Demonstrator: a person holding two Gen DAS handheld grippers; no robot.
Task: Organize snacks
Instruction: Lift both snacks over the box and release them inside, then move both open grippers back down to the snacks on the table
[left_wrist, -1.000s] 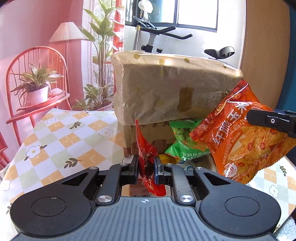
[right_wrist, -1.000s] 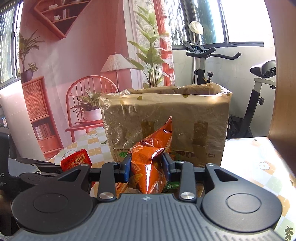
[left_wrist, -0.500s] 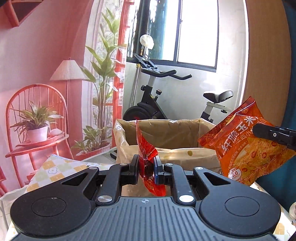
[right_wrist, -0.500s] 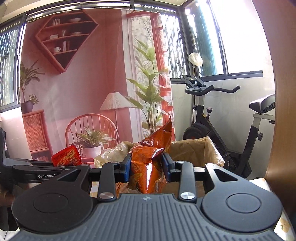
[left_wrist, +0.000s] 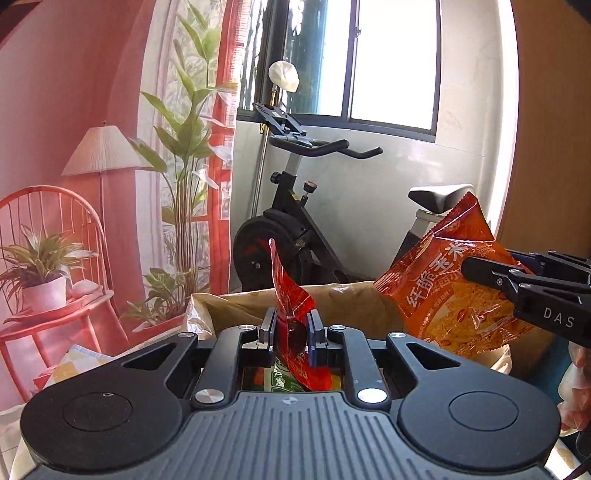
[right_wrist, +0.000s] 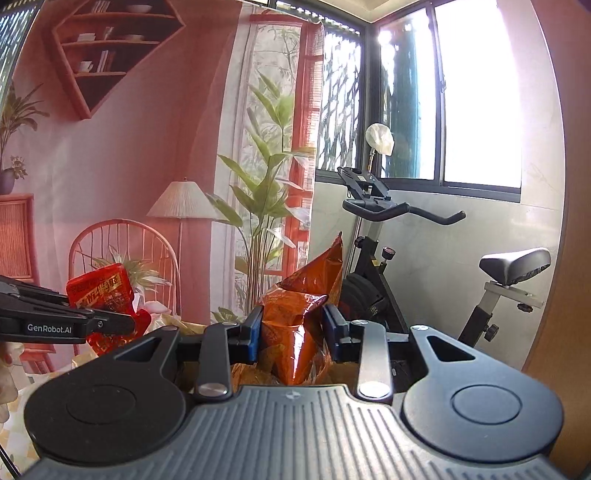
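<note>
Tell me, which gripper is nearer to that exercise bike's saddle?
Right. The right gripper, clamping the orange snack bag, sits just below the saddle; the left gripper, holding the red packet, is further left.

Exercise bike (left_wrist: 295, 221) beneath bright window (left_wrist: 395, 62), seemingly printed pink backdrop (right_wrist: 147, 147)

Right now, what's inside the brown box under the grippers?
In the left wrist view, through the gripper frame, a green-and-orange snack packet shows inside the brown box. The rest of the interior is hidden by the gripper body and the held packets.
</note>
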